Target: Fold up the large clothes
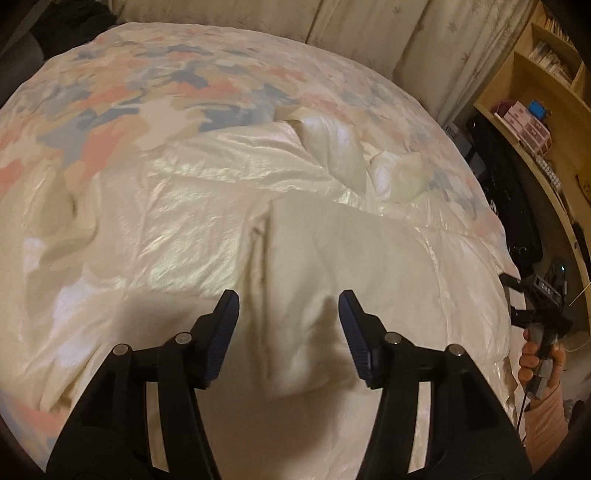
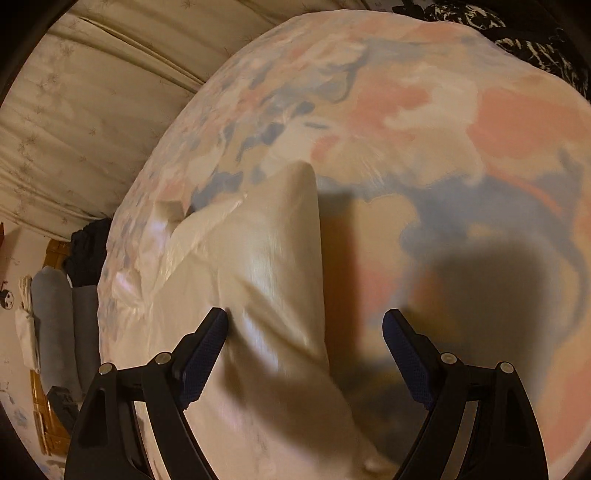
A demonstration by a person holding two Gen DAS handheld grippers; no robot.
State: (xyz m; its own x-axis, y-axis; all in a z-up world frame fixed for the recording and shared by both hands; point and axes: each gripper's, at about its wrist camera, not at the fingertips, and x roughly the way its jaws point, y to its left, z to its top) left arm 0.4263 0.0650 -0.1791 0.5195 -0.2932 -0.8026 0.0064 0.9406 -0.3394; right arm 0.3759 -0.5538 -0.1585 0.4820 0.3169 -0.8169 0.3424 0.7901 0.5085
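While the cream padded jacket (image 1: 229,206) lies spread on the floral bedspread (image 1: 122,92), the left gripper (image 1: 288,314) hangs over its near part, jaws spread, nothing pinched. A raised fold of the jacket (image 1: 295,258) runs straight away from the camera between the two fingers, so its long axis lines up with the gripper's pointing line; the jaws straddle it without touching, as far as the view shows.

Right gripper (image 2: 304,332) has jaws wide apart too. A sleeve-like flap (image 2: 273,258) of the same jacket rises just inside its left finger (image 2: 207,350), long axis pointing up and away across the bed; the right finger stands over bare bedspread. Contact with the left pad cannot be told because of blur.

Judgement: the left is nearer the body fold, the right nearer the flap; the right needs a small shift toward the flap before closing.

Around: curtain (image 1: 369,29) behind the bed, shelving (image 1: 535,92) to the side, dark clutter (image 1: 509,206) beside the bed edge. Nothing sits between jaws and cloth.
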